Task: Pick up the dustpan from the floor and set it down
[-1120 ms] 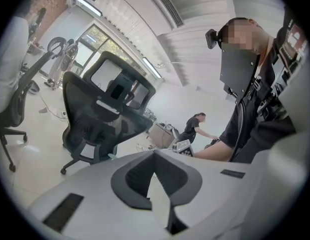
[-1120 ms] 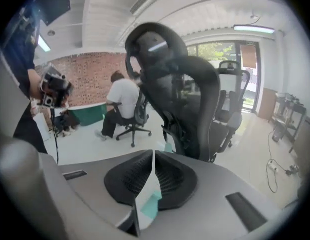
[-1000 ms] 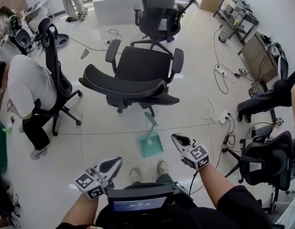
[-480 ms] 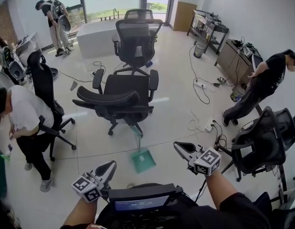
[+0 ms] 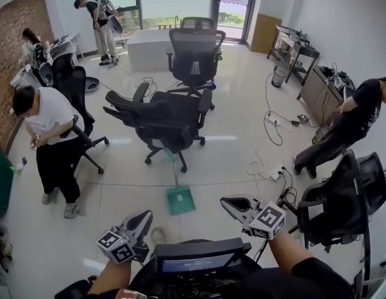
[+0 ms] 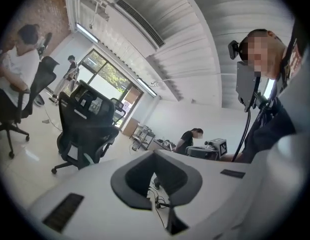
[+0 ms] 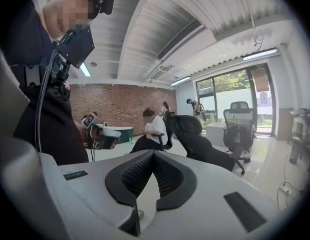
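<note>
Hovering apart from the green dustpan (image 5: 180,200) on the floor (image 5: 127,170), your left gripper (image 5: 144,217) and right gripper (image 5: 227,202) were closed and empty; you had yet to lift it.

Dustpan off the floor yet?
No, the green dustpan lies on the floor, ahead of the left gripper and right gripper, touched by neither.

You stand in an open office: black swivel chairs (image 5: 164,120) mid-floor, a white counter (image 5: 146,52) behind them, cables (image 5: 267,113) right of them.
</note>
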`<action>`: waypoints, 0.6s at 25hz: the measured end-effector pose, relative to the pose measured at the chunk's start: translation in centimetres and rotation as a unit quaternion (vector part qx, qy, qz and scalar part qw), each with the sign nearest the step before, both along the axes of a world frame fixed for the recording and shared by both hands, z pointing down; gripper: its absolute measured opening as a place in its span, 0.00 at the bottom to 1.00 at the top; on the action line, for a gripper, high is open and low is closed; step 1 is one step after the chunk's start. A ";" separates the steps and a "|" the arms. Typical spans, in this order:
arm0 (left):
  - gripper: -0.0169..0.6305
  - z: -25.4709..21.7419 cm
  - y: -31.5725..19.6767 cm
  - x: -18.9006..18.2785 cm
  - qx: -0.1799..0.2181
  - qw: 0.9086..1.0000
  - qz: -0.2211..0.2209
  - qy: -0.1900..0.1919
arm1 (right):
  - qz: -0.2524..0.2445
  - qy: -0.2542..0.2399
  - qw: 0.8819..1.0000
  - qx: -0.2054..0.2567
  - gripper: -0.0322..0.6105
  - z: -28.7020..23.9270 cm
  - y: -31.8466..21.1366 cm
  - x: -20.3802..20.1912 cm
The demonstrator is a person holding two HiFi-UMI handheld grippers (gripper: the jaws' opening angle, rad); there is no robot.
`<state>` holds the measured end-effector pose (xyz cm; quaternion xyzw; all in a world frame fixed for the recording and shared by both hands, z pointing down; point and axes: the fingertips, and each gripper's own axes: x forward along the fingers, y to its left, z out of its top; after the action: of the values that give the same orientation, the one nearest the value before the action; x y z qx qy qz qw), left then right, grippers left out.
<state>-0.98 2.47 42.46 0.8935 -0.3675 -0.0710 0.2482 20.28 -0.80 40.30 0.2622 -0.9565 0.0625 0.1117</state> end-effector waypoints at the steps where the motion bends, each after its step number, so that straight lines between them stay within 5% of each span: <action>1: 0.04 0.2 1.7 1.0 -0.003 1.000 -0.005 -0.001 | -0.011 0.002 1.000 -0.002 0.07 0.2 1.5 0.7; 7: 0.04 -1.3 10.4 3.0 0.006 0.999 -0.035 -0.021 | -0.054 -0.017 0.998 -0.009 0.07 -0.2 9.0 1.9; 15: 0.04 -3.2 22.2 -2.7 0.034 0.998 -0.049 -0.021 | -0.077 -0.007 0.997 0.014 0.07 -2.9 20.1 -4.3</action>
<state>-3.67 24.69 39.24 0.8838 -0.4129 -0.0772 0.2059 16.02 19.27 37.45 0.1891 -0.9754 0.0418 0.1054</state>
